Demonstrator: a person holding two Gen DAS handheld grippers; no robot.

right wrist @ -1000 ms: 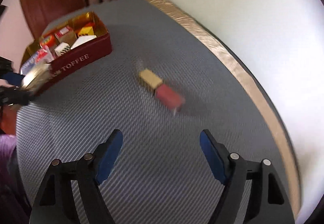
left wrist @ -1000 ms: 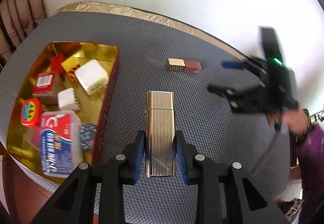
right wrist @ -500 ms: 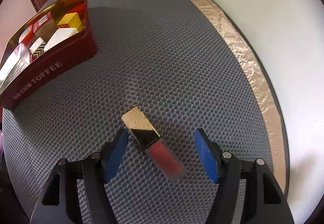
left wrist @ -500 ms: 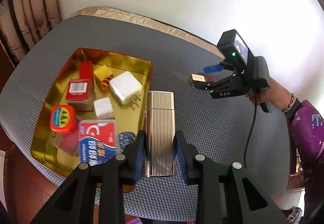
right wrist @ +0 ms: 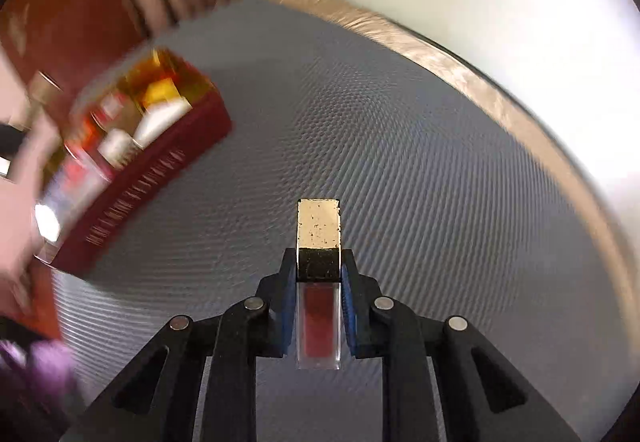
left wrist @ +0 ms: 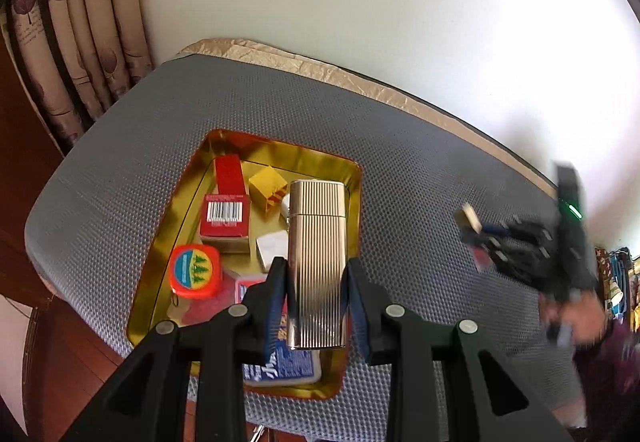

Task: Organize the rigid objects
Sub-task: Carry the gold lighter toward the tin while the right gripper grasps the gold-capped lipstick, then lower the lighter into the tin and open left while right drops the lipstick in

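My left gripper (left wrist: 316, 296) was clamped on the ribbed gold lighter (left wrist: 317, 262), both blue pads pressed against its flanks, and it hung over the gold-lined toffee tin (left wrist: 352, 178) on the grey mat (left wrist: 260, 102). The tin already held a red barcode box (left wrist: 225, 212), a yellow carton (left wrist: 268, 186), a round orange container (left wrist: 195, 271) and a blue-and-white pack (left wrist: 280, 366) (crowded, I judged). Letting go from that height could have sent the smooth metal case bouncing off the boxes, or tipping over the near rim onto the mat.

My right gripper (right wrist: 318, 306) had just been closing and now pinched the lip gloss tube (right wrist: 319, 282), pads meeting it where the gold cap joins the clear red body, with the tube lifted off the mat. That grip looked narrow and sat at the seam, so a quick swing toward the tin (right wrist: 168, 158) could have let it pivot or slide out. Both hands heading for the same tin also risked a knock between the grippers
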